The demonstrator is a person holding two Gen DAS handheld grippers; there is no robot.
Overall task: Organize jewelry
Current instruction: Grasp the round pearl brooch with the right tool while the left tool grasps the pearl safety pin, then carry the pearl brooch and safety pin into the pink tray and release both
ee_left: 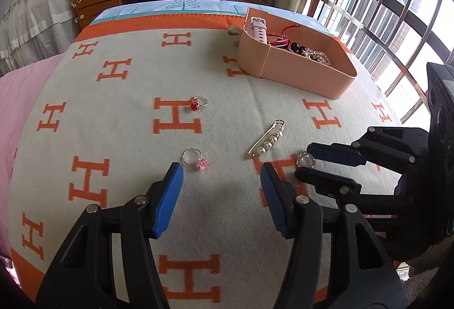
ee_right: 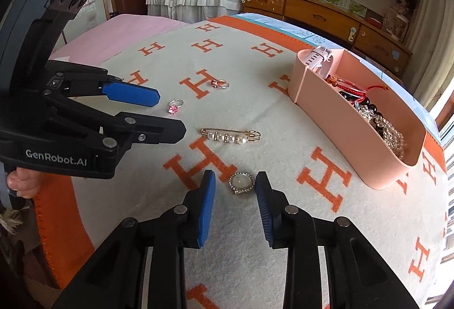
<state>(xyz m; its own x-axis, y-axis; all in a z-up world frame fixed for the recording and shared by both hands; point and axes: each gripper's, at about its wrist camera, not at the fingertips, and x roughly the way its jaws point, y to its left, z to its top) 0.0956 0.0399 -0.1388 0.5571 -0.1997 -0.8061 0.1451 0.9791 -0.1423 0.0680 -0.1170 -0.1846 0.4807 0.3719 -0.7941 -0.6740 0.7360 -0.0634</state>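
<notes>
The left gripper (ee_left: 221, 181) hangs over the blanket (ee_left: 119, 116) with its jaws wide apart. Just past them lies a ring with a pink stone (ee_left: 195, 160). Farther off is a ring with a red stone (ee_left: 198, 104). A pearl pin (ee_left: 266, 142) lies near the right gripper (ee_left: 302, 165), whose jaws are apart around a round brooch (ee_left: 306, 160). A pink box (ee_left: 295, 67) holds more jewelry.

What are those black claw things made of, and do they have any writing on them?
Both look alike: the left claw and right claw are black plastic linkages joined by round silver rivets, each ending in two flat fingers faced with ribbed blue pads. White lettering "GenRobot.AI" marks the left one's body, which carries a dark housing with round lenses. No cables show.
</notes>
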